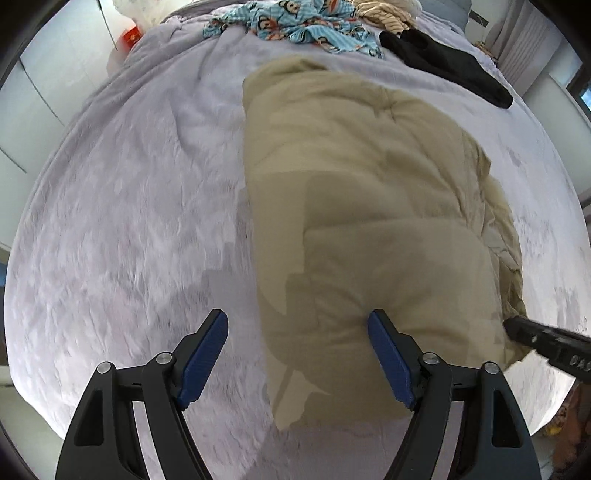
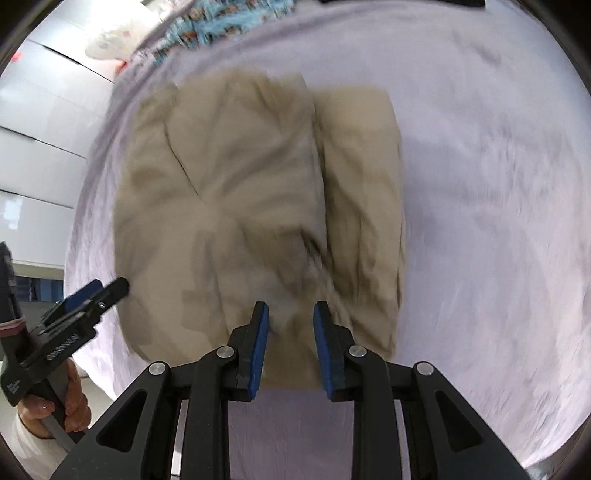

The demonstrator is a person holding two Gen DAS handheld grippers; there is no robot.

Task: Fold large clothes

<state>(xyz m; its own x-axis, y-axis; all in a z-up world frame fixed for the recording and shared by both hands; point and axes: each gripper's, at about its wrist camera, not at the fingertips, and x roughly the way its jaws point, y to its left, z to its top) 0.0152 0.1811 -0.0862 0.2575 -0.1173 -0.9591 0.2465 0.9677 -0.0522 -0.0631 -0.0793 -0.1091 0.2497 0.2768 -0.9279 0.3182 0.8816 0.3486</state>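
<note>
A tan garment, folded into a thick rectangle, lies on the lavender bed cover. My left gripper hovers over its near left edge with jaws wide open: one finger is above the cloth, the other above the bare cover. In the right wrist view the same tan garment is blurred, with a folded flap along its right side. My right gripper hangs above its near edge, jaws a narrow gap apart and gripping nothing. The right gripper's tip shows at the garment's right corner. A hand holds the left gripper.
At the bed's far end lie a blue monkey-print cloth, a striped cloth and a black garment. White cabinet doors stand beyond the left side. A red item sits by the far left corner.
</note>
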